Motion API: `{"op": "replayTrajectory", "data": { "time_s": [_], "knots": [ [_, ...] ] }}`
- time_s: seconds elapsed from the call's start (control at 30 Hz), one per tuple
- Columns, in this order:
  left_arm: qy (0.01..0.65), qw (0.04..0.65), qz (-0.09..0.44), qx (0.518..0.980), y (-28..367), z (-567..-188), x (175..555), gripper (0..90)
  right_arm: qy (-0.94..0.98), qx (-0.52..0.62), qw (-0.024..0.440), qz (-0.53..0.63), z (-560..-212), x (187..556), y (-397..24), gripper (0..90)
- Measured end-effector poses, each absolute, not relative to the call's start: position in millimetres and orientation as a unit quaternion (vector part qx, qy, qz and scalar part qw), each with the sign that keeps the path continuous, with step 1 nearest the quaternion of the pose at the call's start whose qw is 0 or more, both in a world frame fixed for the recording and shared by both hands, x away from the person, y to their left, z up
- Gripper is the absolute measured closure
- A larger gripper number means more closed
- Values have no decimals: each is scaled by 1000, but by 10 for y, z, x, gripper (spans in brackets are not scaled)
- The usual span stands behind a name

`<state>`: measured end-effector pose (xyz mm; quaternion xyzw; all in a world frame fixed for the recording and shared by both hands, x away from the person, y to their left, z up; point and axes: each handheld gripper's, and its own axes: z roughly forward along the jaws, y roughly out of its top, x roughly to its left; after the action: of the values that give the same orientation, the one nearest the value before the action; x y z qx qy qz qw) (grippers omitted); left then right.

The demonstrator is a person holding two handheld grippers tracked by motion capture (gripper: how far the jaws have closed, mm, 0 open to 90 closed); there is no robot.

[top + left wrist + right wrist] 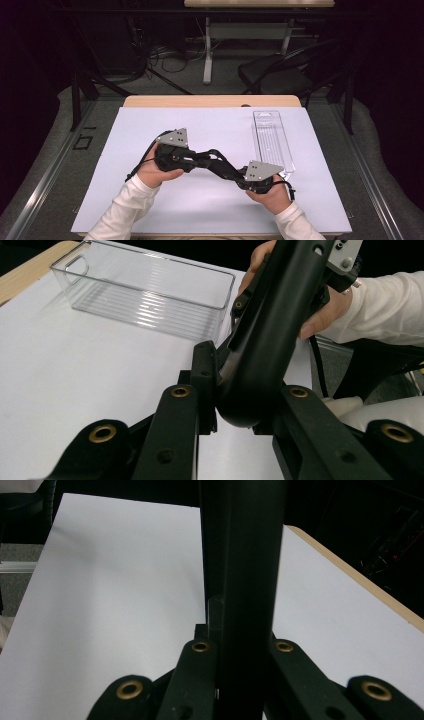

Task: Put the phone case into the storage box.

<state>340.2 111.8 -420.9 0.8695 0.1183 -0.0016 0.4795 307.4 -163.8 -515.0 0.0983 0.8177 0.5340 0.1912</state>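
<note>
A black curved bar point(216, 161) hangs above the white mat between both grippers. My left gripper point(201, 159) comes in from the left, and in the left gripper view its jaws point(240, 407) press on the bar's rounded end point(270, 325). My right gripper point(229, 170) reaches in from the right and holds the other end. In the right gripper view the bar point(245, 555) stands upright, clamped between the jaws of the right gripper point(242, 647). A hand with a white sleeve holds each gripper.
An empty clear plastic bin point(272, 142) stands lengthwise at the right of the white mat point(150, 200), and it lies beyond the jaws in the left gripper view point(150, 295). The wooden table edge point(210, 101) runs along the back. A dark chair point(280, 75) stands behind the table.
</note>
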Motion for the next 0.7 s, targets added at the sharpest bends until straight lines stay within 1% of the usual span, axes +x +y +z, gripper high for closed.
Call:
{"op": "replayTrajectory", "data": {
  "time_s": [0.2, 0.47, 0.7],
  "knots": [
    [111, 478, 3, 871, 1115, -4208, 3394, 805, 817, 100, 188, 536, -5156, 3077, -1643, 869],
    [111, 476, 6, 872, 1113, -4206, 3392, 808, 817, 102, 187, 536, -5161, 3077, -1638, 865],
    [113, 474, 1, 873, 1112, -4225, 3410, 811, 818, 105, 191, 532, -5172, 3078, -1629, 833]
  ]
}}
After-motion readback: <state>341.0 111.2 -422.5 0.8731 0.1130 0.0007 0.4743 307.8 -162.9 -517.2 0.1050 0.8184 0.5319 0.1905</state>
